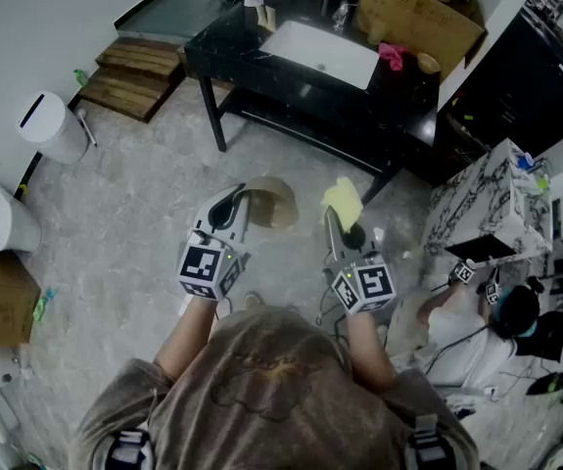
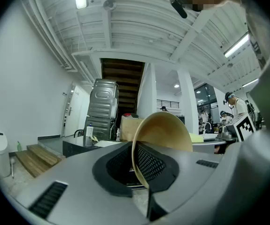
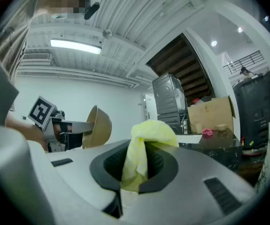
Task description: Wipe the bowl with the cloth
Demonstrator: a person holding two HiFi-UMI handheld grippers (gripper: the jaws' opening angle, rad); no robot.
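1. White bin [image 1: 51, 125] stands at the upper left of the frame, on the grey floor [image 1: 115, 223].
2. L gripper [image 1: 230, 211] is left of the middle. Its 2 jaws pinch the rim of the tan bowl [image 1: 271, 202]. The bowl [image 2: 165, 132] is up in the air, tipped on its side.
3. Yellow cloth [image 1: 343, 202] is just right of the bowl, not touching it.
4. R gripper [image 1: 333, 225] squeezes the cloth [image 3: 144, 144] between its jaws, w/ a bunch poking out on top.
5. Brown box [image 1: 413, 13] sits at the upper right, on a black table [image 1: 220, 47].
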